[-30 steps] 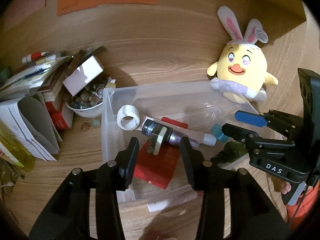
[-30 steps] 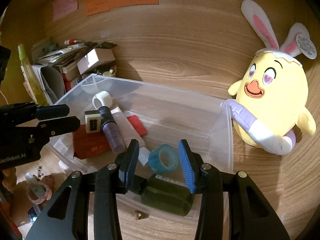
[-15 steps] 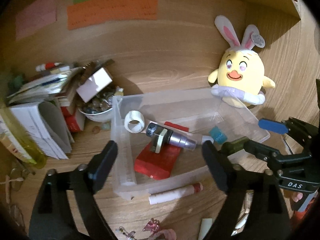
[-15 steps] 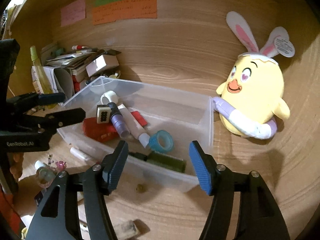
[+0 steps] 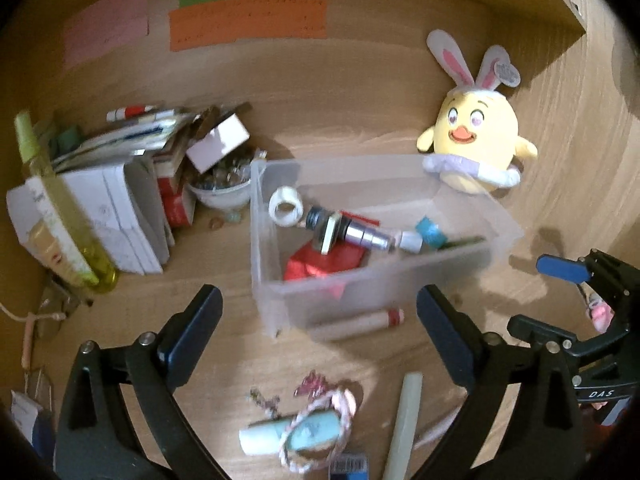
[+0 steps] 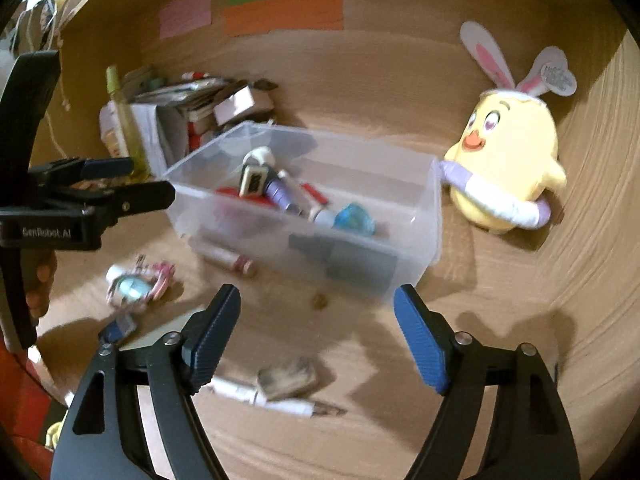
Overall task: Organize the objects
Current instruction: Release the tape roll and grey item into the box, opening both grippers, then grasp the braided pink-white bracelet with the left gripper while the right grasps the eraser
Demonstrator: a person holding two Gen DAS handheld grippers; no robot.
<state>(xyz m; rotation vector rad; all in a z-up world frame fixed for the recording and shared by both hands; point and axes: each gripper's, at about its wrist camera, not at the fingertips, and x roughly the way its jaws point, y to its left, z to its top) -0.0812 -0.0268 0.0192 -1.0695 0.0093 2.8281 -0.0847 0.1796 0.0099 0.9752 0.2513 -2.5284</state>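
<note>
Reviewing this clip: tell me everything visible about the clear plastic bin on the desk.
The clear plastic bin is a rectangular, lidless tub of frosted see-through plastic, standing upright on the wooden desk. Inside lie a white tape roll, a red packet, a purple-capped tube, a blue tape roll and a dark green item along the near wall. A plush chick leans at its far right corner; a white marker lies against its front.

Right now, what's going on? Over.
Left gripper and right gripper both opening, empty. Clear plastic bin holds small bits. White marker with red band lies outside the bin.
</note>
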